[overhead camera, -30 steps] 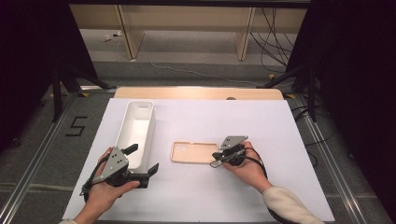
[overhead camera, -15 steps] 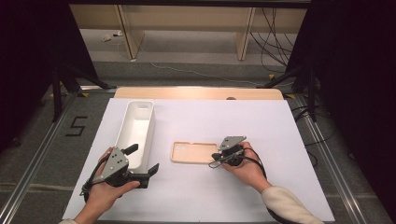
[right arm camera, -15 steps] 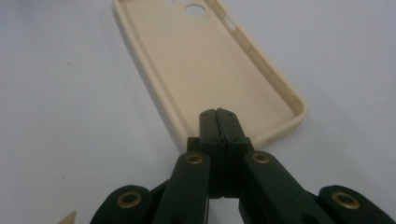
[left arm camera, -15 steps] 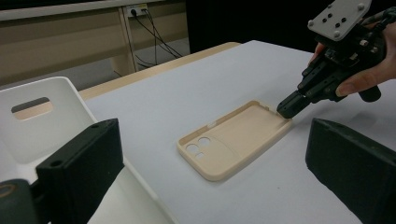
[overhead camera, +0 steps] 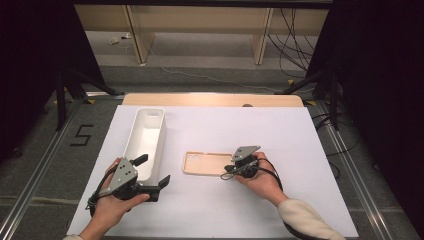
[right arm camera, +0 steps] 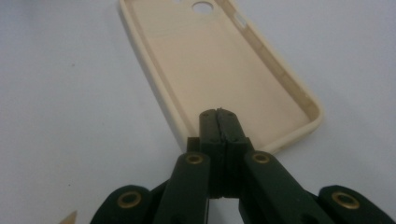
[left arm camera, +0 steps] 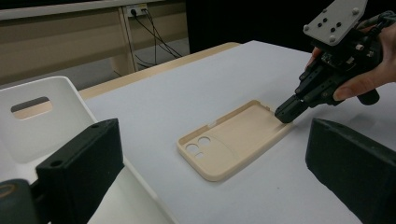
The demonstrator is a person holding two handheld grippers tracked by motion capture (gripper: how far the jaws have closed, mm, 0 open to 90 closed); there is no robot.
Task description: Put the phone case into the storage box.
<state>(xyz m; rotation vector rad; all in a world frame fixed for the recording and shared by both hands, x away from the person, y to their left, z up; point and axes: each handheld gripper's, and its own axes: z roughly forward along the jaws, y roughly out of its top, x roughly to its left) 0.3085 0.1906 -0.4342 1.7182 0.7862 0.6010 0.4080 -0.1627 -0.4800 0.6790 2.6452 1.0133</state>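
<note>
Right gripper [overhead camera: 231, 168] sits with its jaws pressed together, their tips at the near short end of the beige phone case [overhead camera: 206, 163]; in the right gripper view [right arm camera: 219, 122] the closed tips rest over that end's rim, though whether they pinch the rim or merely touch it I cannot tell. The case lies flat and open side up on the white surface [overhead camera: 280, 140], near its middle, with the camera cutouts at the end pointing toward 9 o'clock in the high view. In the left gripper view the case [left arm camera: 236, 138] shows at centre, and the right gripper [left arm camera: 290, 112] meets its far end from 2 o'clock.

Left gripper [overhead camera: 155, 172] is released, jaws spread wide, held at 7 o'clock from the case and well apart from it. It hovers at the near end of the white bin [overhead camera: 145, 137], a long, narrow tray standing at 9 o'clock from the case.
</note>
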